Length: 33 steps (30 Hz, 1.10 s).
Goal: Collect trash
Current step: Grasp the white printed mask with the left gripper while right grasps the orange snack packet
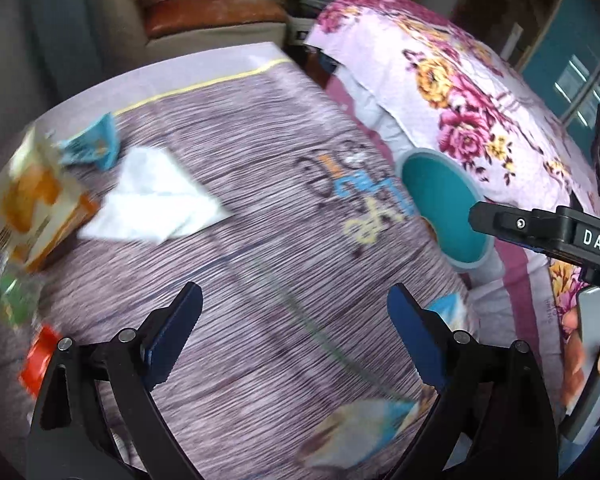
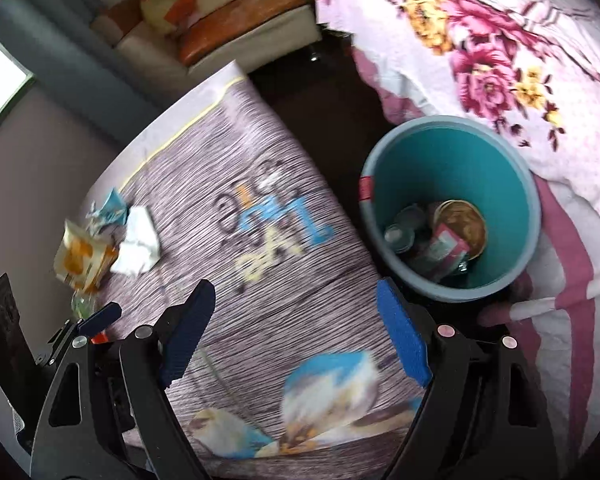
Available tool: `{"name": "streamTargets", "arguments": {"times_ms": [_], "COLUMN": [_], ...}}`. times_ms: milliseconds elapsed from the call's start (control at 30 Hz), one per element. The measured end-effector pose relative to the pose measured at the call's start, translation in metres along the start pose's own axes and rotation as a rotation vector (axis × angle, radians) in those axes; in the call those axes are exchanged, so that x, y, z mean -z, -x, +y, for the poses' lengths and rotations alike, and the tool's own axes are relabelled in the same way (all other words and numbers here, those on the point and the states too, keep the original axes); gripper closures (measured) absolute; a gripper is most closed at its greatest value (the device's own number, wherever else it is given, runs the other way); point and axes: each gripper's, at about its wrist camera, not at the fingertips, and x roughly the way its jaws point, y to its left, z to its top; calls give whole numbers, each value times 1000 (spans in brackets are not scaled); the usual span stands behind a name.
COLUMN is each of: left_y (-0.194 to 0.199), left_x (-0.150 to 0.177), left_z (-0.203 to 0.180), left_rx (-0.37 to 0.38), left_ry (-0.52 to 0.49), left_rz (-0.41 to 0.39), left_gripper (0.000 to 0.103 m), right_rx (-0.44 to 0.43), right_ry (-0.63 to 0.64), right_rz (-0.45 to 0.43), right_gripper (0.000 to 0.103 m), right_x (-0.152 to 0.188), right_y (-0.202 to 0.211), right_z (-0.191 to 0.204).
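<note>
Trash lies at the far left of the covered table [image 1: 260, 208]: an orange-and-white carton [image 1: 32, 200], a white tissue [image 1: 156, 200], a blue wrapper [image 1: 92, 146], a green item [image 1: 12, 300] and a red packet [image 1: 40, 356]. The carton [image 2: 84, 258], tissue [image 2: 138, 246] and blue wrapper [image 2: 108, 208] also show in the right wrist view. A teal bin [image 2: 452, 204] beside the table holds several discarded items; it shows in the left wrist view [image 1: 440, 208]. My left gripper [image 1: 296, 312] is open and empty above the table. My right gripper [image 2: 296, 320] is open and empty near the bin.
A bed with a floral pink cover [image 2: 500, 60] stands right of the bin. A sofa with cushions [image 2: 220, 12] is at the back. Dark floor [image 2: 320, 112] runs between table and bed. The right gripper's body [image 1: 560, 236] reaches in at the right of the left wrist view.
</note>
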Motion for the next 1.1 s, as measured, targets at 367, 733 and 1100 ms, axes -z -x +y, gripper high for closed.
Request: {"name": "streamTargets", "arguments": {"times_ms": [367, 733, 1100], "left_y": [52, 68, 51], "left_x": [53, 120, 148], "left_z": [86, 158, 174], "left_rx": [-93, -181, -124], "left_ry": [105, 215, 283], "left_rz": [-23, 34, 49], "left_gripper": [9, 9, 14], "right_rx": [-57, -88, -105], "right_ry": [138, 284, 388], "right_rz": [85, 183, 229], "right_gripper": [24, 24, 24], "right_x": [27, 59, 78], "right_y": [-15, -41, -59], "right_z": [77, 145, 183]}}
